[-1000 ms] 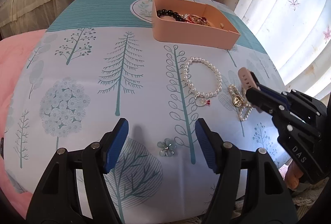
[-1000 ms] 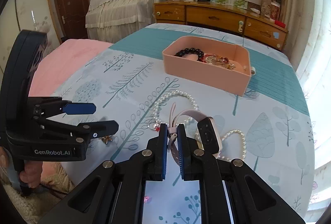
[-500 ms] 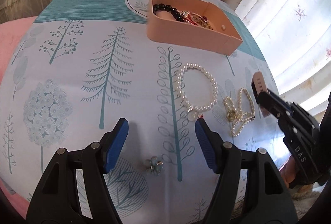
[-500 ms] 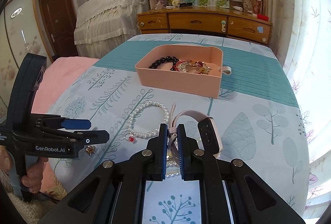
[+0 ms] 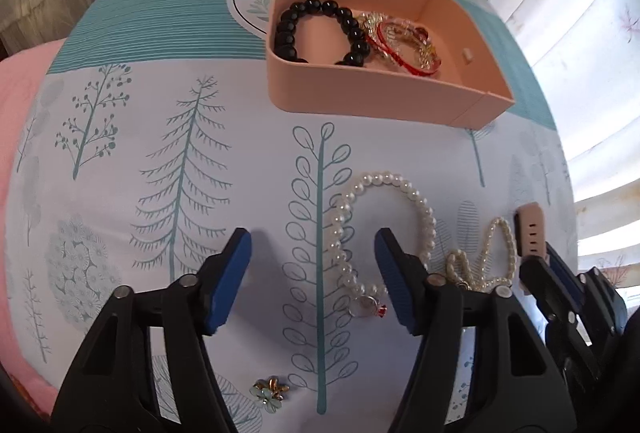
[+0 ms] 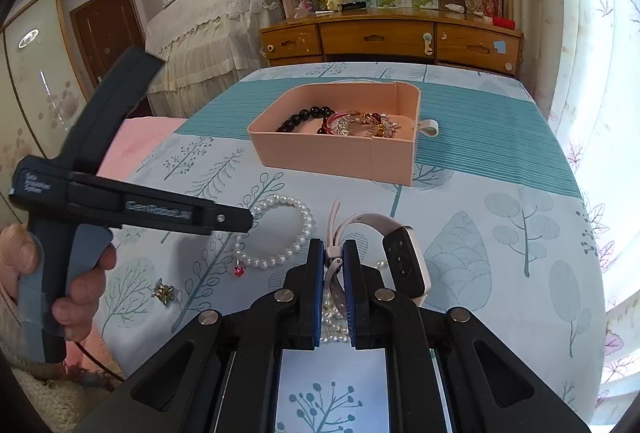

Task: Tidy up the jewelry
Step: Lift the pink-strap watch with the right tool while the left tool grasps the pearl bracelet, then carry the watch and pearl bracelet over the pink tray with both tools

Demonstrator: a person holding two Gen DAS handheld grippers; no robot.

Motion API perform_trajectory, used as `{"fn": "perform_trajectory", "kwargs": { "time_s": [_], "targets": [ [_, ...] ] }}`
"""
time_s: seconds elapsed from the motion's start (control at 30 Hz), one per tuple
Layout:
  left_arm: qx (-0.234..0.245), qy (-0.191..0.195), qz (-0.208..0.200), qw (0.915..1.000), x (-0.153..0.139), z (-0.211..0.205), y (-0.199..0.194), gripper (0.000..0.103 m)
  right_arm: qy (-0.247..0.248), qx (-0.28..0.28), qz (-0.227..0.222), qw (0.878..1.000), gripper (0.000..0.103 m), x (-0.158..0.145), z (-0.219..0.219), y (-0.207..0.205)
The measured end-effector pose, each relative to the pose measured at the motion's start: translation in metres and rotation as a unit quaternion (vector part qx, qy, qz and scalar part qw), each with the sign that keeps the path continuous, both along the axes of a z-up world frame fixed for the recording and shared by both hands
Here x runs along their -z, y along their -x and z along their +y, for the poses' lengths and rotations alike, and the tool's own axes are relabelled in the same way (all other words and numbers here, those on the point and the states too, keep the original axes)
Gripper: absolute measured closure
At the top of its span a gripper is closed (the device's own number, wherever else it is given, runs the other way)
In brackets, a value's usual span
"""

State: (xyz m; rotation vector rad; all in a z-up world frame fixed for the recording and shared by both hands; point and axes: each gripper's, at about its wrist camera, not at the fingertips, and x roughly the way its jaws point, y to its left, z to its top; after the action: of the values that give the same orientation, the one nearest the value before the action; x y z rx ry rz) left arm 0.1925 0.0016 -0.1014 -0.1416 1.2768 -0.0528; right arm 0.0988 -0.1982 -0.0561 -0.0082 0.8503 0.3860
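— While my right claw (image 6: 332, 265) is pressed shut on the strap of the watch (image 6: 404, 265), what do you think, is this a good place to hold?

— I think yes. The strap looks like soft, smooth rubber, so it bends and the heavier black face hangs to the side. It may swing, so I would carry it slowly. Where is it now?

— It is lifted a little over the tablecloth (image 6: 500, 233), in front of the pink box (image 6: 340, 153), above a small pearl string (image 5: 496, 257).

— And your left claw (image 5: 312, 273)?

— It is wide open and holds nothing. It hovers over the big pearl bracelet (image 5: 384, 221), with one blue pad beside the beads.

— The pearls are round, hard and glossy, I judge slippery. The loop is limp, so better to pinch across the beads than at the tiny red charm.

— The flower brooch (image 5: 270, 393) lies near the table edge. It looks thin and delicate.

— In the box I see a black bead bracelet (image 5: 320, 29) and red and gold pieces (image 5: 404, 41), tangled together.
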Motion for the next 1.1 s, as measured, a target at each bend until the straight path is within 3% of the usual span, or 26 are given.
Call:
{"fn": "perform_trajectory", "kwargs": {
  "time_s": [0.17,0.2,0.23,0.3,0.37,0.57,0.77,1.1],
  "targets": [
    [0.013,-0.028,0.021,0.9993,0.001,-0.012,-0.014,0.053,-0.006,0.006,0.001,1.0,0.094,-0.001,-0.005,-0.003],
    [0.016,-0.035,0.022,0.999,0.001,-0.014,-0.015,0.064,-0.009,0.008,0.003,1.0,0.094,-0.001,-0.007,-0.005],
    [0.02,-0.044,0.019,0.9987,0.0,-0.017,-0.017,0.083,-0.012,0.009,0.006,1.0,0.094,0.0,-0.008,-0.007],
    [0.027,-0.033,0.024,0.9988,-0.001,-0.018,-0.019,0.098,-0.017,0.012,0.012,1.0,0.094,0.001,-0.01,-0.009],
    [0.028,-0.013,0.025,0.9992,-0.001,-0.019,-0.021,0.098,-0.019,0.013,0.016,1.0,0.094,0.002,-0.011,-0.011],
    [0.028,-0.001,-0.017,0.9995,-0.014,-0.022,-0.012,0.098,-0.018,0.015,0.014,1.0,0.094,-0.003,-0.009,-0.012],
    [0.04,0.037,-0.078,0.9955,-0.053,-0.022,-0.006,0.098,-0.017,0.015,0.0,1.0,0.094,-0.014,-0.004,-0.011],
    [0.06,0.053,-0.156,0.9845,-0.125,-0.008,-0.002,0.098,-0.013,0.005,-0.044,0.999,0.094,-0.056,0.014,-0.018]
  ]
}}
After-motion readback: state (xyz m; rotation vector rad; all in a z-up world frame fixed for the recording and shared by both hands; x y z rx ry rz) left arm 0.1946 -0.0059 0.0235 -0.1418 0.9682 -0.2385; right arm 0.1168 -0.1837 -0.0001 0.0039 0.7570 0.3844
